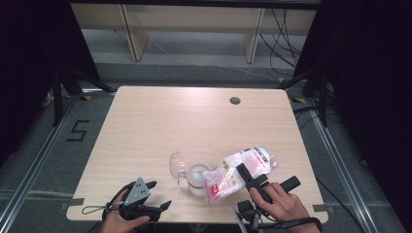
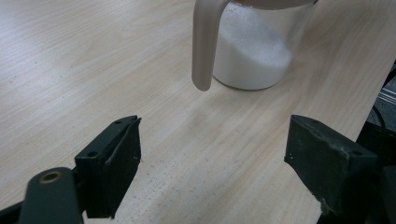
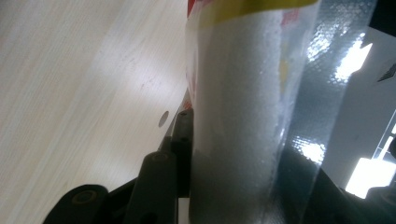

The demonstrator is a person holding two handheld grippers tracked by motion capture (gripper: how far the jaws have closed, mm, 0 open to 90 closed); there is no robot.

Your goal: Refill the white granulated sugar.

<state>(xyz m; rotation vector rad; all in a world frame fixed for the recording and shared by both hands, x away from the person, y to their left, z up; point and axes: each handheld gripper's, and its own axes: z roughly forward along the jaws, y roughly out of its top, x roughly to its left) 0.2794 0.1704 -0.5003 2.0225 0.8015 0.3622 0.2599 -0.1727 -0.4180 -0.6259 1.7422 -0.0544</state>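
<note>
The light wooden bench (image 1: 194, 121) carries a clear glass jar with a pale handle (image 1: 197, 178), part-filled with white granules, at about 6 o'clock on its surface. The jar's clear hinged lid (image 1: 177, 163) stands open at its 10 o'clock side. In the left gripper view the jar's top is cut off by the frame; the handle (image 2: 203, 44) and the heap of granules show.

The right tongs (image 1: 247, 174), at 5 o'clock on the bench, are clamped on a clear plastic bag with red and white print (image 1: 240, 172), holding white granules. The bag is tilted, its lower end at the jar's mouth; whether it touches the rim cannot be told. In the right gripper view the bag (image 3: 238, 107) hides most of the jaws.

The left tongs (image 1: 153, 195) rest at 7 o'clock, jaws spread wide with nothing between them, near the jar but apart from it. The hand below is partly cut off.
</note>
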